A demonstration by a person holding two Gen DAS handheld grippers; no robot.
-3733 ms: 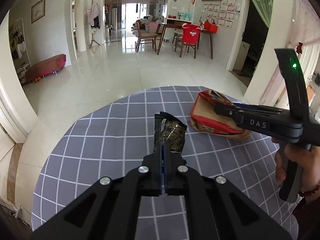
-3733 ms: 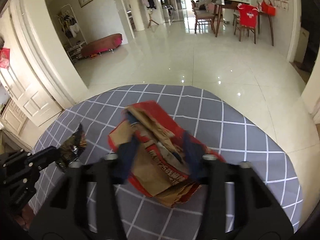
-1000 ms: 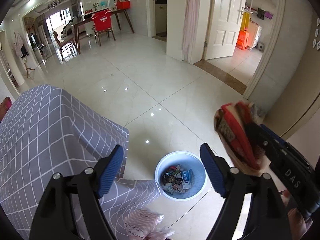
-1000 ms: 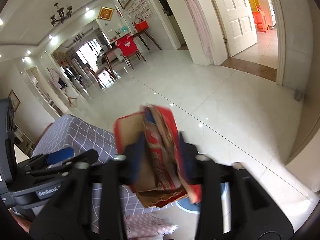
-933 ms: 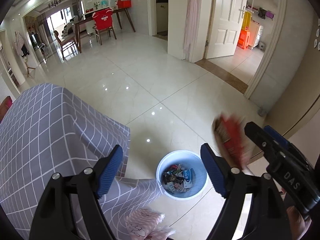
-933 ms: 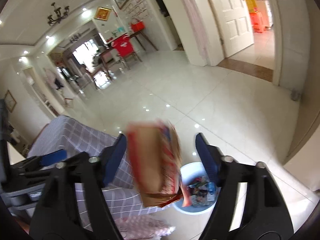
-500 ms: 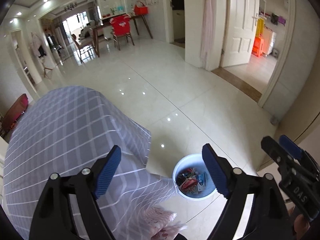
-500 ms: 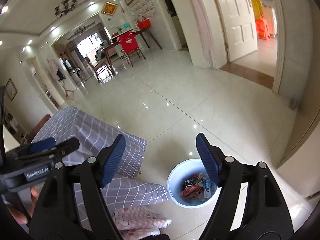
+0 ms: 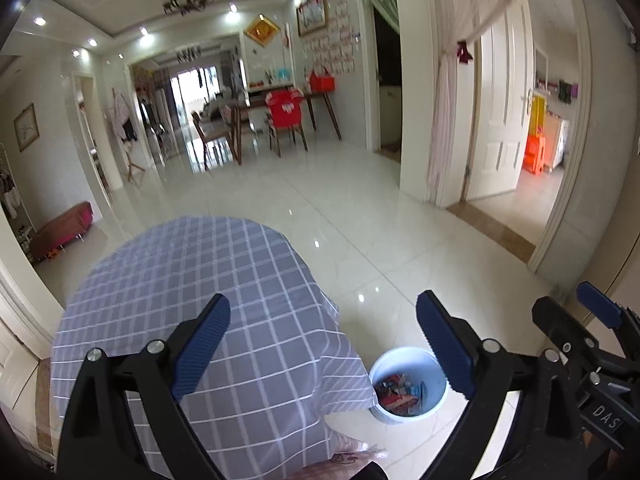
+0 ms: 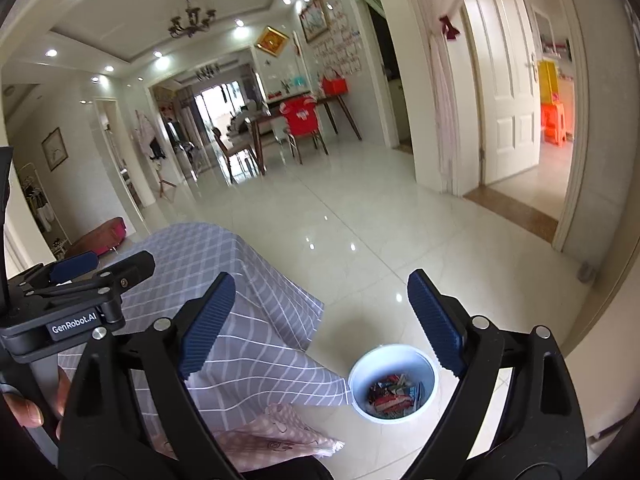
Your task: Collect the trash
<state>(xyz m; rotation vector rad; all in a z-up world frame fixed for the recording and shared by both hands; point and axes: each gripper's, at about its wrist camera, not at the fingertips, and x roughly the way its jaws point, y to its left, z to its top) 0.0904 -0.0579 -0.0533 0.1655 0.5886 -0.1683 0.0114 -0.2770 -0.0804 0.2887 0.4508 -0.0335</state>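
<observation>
You have bright, sharp frames: ceiling spotlights (image 9: 230, 7) at 11 o'clock, glare on the floor tiles (image 10: 352, 246), strong fisheye bending at edges.

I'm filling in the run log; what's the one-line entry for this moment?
left gripper: open, empty | right gripper: open, empty | bin: on floor beside table, holds wrappers

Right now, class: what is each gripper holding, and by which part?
Nothing is held. The left gripper and the right gripper are both open with bare pads. The trash lies in the white bin on the floor beside the table.
</observation>
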